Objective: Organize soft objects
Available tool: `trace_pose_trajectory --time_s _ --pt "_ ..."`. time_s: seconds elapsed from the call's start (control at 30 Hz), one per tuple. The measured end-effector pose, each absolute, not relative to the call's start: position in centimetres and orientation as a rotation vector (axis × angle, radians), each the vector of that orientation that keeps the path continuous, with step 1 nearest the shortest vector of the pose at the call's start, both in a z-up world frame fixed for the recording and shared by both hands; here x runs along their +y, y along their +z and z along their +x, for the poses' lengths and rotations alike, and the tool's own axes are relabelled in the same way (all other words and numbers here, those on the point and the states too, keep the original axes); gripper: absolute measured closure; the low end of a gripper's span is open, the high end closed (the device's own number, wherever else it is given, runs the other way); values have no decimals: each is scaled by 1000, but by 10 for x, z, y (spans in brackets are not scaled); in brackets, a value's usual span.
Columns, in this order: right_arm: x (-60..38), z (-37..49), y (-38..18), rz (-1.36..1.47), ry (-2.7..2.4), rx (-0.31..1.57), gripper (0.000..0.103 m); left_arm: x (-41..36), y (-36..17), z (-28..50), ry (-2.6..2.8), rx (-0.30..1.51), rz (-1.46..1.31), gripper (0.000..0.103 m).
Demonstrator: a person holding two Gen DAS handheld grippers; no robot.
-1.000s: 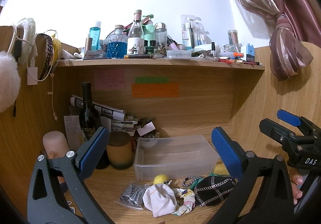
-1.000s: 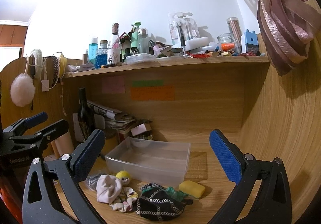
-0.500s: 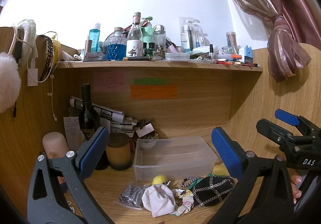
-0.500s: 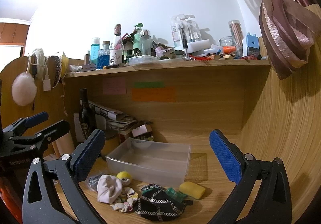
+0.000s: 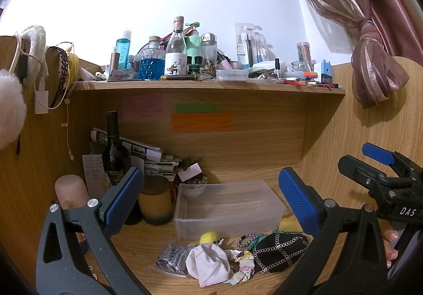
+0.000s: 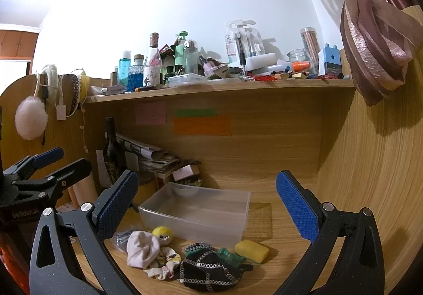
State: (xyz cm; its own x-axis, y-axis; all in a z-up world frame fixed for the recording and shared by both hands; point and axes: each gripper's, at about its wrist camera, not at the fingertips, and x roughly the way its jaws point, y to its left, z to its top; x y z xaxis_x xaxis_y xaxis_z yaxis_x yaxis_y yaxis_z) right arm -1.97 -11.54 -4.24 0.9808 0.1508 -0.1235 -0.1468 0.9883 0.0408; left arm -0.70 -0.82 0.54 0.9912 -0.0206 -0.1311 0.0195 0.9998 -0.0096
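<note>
Hovering spread: left claw (image 5: pixel 211 198), right claw (image 6: pixel 208 205); translucent plastic bin (image 6: pixel 195 211), crumpled white cloth (image 6: pixel 141 248) below.

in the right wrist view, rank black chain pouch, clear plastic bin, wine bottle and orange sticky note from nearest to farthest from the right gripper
1. black chain pouch, low, between the open right gripper's fingers
2. clear plastic bin, just behind the pile
3. wine bottle, back left
4. orange sticky note, on the back panel
</note>
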Motion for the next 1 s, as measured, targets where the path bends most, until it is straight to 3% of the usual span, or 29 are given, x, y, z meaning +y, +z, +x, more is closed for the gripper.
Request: trace_pose_trajectory --time_s 0.83,1.0 --pt "-123 -3 -54 58 167 157 0 7 -9 23 -39 214 -40 0" --pt "-128 11 -63 70 164 209 8 19 -24 38 -24 271 -56 0"
